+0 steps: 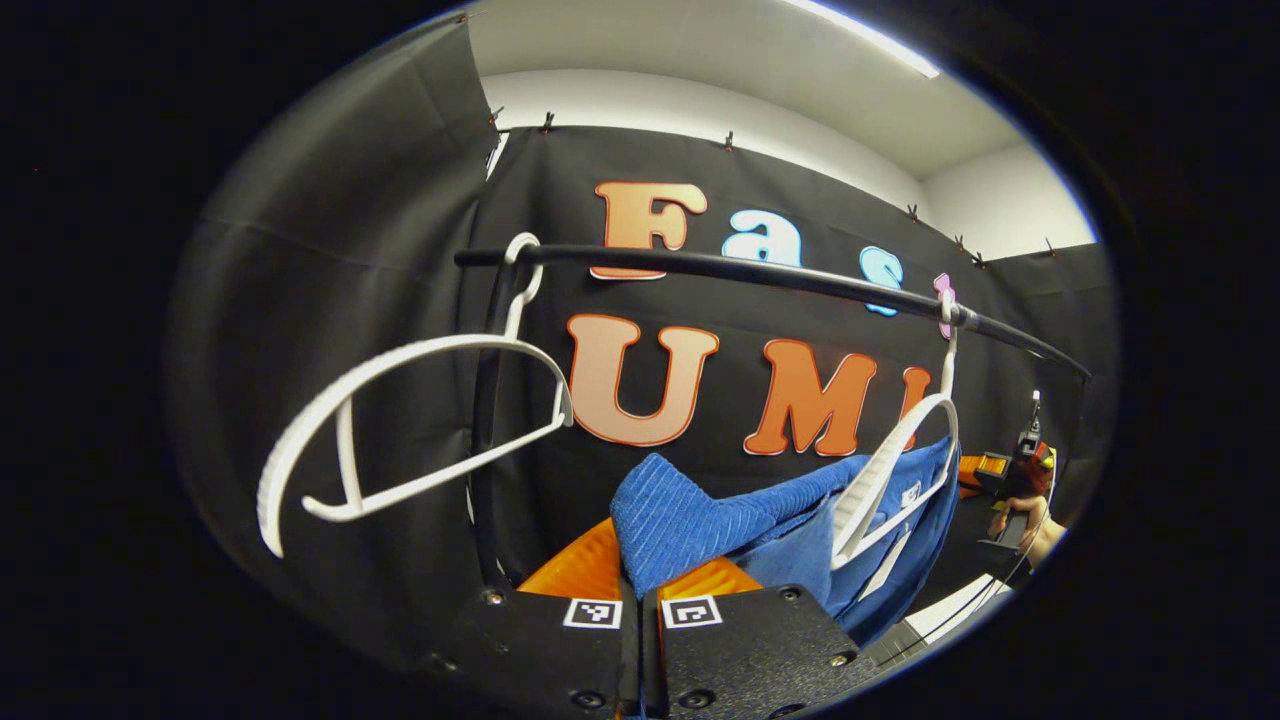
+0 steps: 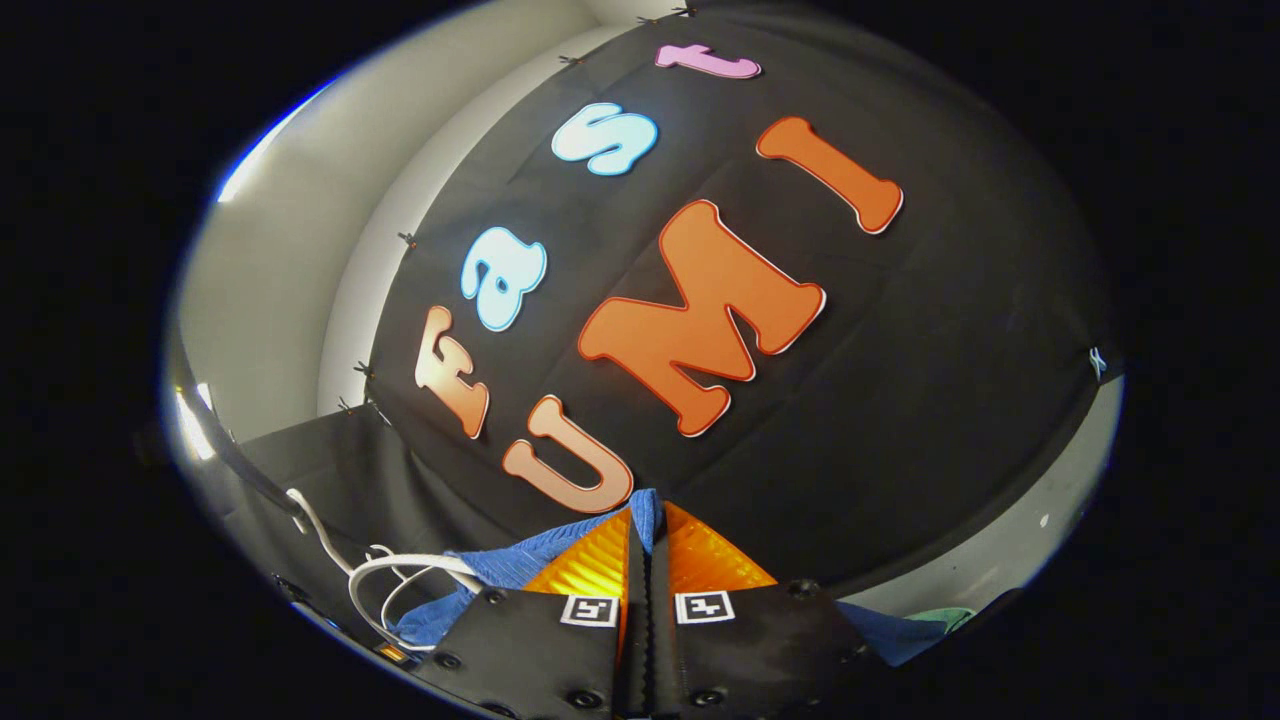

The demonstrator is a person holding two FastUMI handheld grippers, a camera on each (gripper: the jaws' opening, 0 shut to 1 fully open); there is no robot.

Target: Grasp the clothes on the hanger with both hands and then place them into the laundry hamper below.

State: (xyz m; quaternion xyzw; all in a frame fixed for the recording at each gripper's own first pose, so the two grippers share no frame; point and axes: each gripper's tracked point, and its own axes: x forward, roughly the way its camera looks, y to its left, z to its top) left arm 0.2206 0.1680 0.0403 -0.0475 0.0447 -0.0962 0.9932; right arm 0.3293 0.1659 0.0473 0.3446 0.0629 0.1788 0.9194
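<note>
Between the closed fingers of our left gripper [image 1: 640, 590] we held a fold of the blue garment [image 1: 700, 520], its ribbed cloth bunched up just above the tips. Our right gripper [image 2: 640, 560] was likewise shut on the blue garment, a thin edge of the cloth standing up between its fingers in the right gripper view. So we judged the two-handed grasp made.

Farther out, on the right of the left gripper view, the garment hung partly on one white hanger [image 1: 900, 470], which was hooked on the black rail [image 1: 760, 270]; the cloth was not yet free of it. A second white hanger [image 1: 400, 430], bare, hung on the same rail to the left. At the far right edge we saw the other gripper with a hand [image 1: 1025, 520] on it.

What remained, as we judged it, was pulling the cloth off the hanger and lowering it into the hamper, whose place we could not tell.

We counted two grippers, two hangers, one rail, one garment.
</note>
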